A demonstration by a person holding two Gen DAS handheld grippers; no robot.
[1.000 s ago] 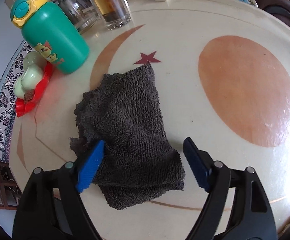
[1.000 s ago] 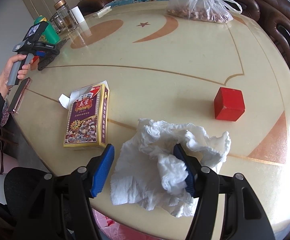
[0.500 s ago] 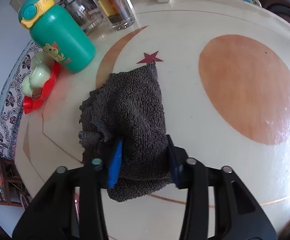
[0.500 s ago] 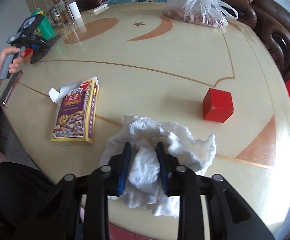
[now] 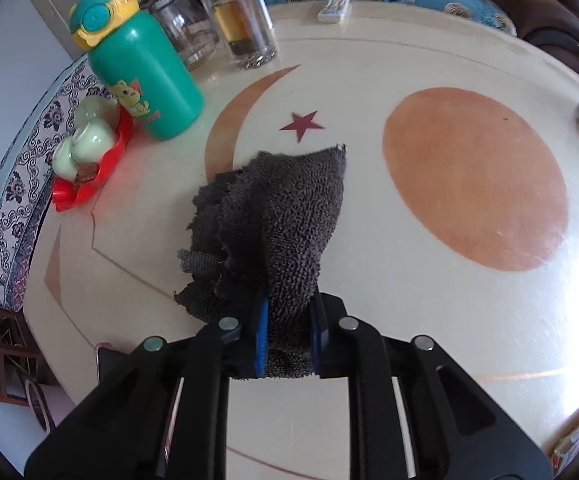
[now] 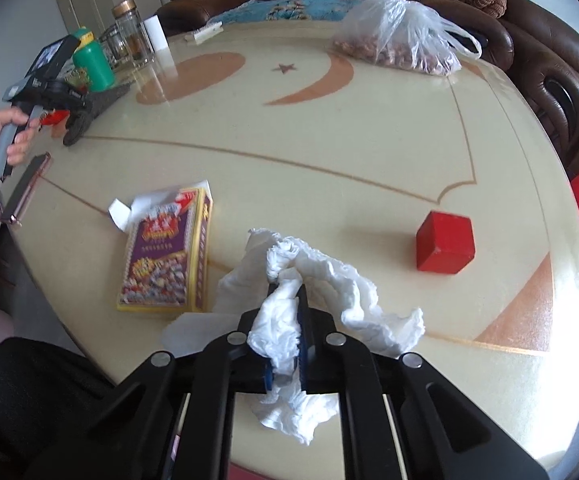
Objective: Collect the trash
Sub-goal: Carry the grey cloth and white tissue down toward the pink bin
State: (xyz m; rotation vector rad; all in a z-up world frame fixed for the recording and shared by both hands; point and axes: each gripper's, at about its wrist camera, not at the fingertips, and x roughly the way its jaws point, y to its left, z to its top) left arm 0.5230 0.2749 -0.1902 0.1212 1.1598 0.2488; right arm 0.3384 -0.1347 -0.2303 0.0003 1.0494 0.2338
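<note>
Both sets of fingers have pinched shut since a second ago: left gripper [image 5: 288, 334] on the grey towel [image 5: 277, 224], right gripper [image 6: 285, 356] on the crumpled tissue [image 6: 321, 280]. Beyond the right fingers, the torn snack box [image 6: 167, 252] waits on the counter [image 6: 329, 152], nothing binned yet

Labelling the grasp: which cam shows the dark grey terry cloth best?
Left wrist view: the dark grey terry cloth fills the centre, pinched in the left gripper over the table. The right wrist view shows it only small and far off, partly hidden by that gripper.
</note>
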